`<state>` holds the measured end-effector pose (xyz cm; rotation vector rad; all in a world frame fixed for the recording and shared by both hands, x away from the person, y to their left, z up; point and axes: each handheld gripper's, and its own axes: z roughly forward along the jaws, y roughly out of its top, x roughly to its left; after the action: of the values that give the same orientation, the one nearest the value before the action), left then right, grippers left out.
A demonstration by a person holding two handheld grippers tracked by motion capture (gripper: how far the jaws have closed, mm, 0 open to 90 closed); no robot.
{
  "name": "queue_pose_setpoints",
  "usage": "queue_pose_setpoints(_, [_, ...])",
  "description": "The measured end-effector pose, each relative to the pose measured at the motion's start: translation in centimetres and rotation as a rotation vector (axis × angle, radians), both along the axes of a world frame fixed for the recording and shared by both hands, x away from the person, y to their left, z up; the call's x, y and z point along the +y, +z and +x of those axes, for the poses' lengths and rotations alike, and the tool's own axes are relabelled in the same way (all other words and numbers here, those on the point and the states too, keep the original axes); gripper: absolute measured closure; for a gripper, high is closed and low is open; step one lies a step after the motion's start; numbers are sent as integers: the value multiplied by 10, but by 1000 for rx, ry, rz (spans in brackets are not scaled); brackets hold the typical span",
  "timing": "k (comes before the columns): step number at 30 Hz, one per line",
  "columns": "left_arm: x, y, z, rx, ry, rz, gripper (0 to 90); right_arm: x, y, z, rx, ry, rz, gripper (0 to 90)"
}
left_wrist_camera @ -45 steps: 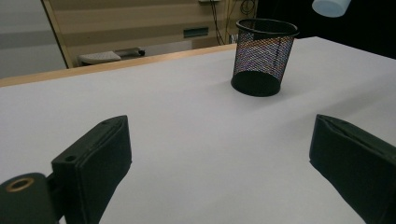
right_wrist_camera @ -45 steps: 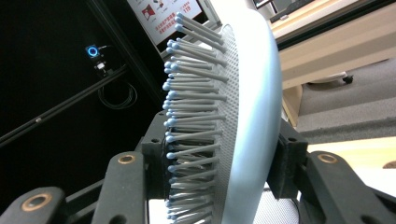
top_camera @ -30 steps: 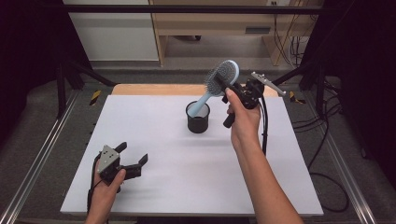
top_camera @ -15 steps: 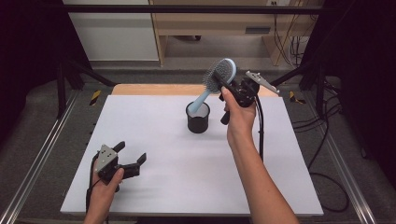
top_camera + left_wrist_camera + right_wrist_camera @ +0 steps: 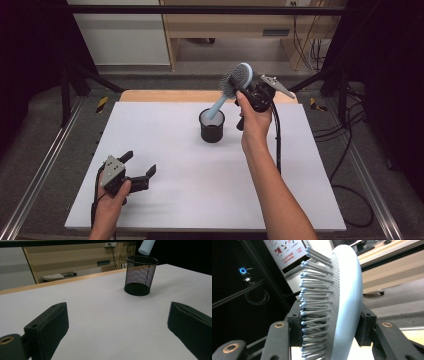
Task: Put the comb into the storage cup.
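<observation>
A light blue hairbrush (image 5: 237, 79) is tilted, bristled head up, its handle slanting down to the left. My right gripper (image 5: 241, 88) is shut on the head, one jaw on the bristles and one on the smooth back (image 5: 344, 297). The handle's end (image 5: 147, 245) hangs just above the rim of a black mesh cup (image 5: 212, 127) that stands upright at the table's middle back (image 5: 140, 275). My left gripper (image 5: 140, 163) rests on the white table (image 5: 200, 185) at the front left, its jaws wide open around bare table (image 5: 117, 322).
A wooden strip (image 5: 165, 96) runs along the table's far edge. Metal rails (image 5: 45, 165) flank both sides. The right gripper's black cable (image 5: 276, 135) hangs down beside the forearm. Cables lie on the floor at the right.
The right hand has shifted a little to the left and down with the brush, which now stands steeper over the cup. The left gripper has kept still.
</observation>
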<state>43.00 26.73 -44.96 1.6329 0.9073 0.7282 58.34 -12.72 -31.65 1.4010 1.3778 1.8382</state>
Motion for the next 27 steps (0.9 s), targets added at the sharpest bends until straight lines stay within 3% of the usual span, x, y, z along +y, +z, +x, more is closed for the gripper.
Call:
queue_pose_setpoints(10, [2,0,0,-4,0,-12,30,4,-6,5,12,-12,-56,509])
queue_pose_setpoints(27, [1,0,0,-3,-20,-16,30,8,-16,15,44,-22,-89,508])
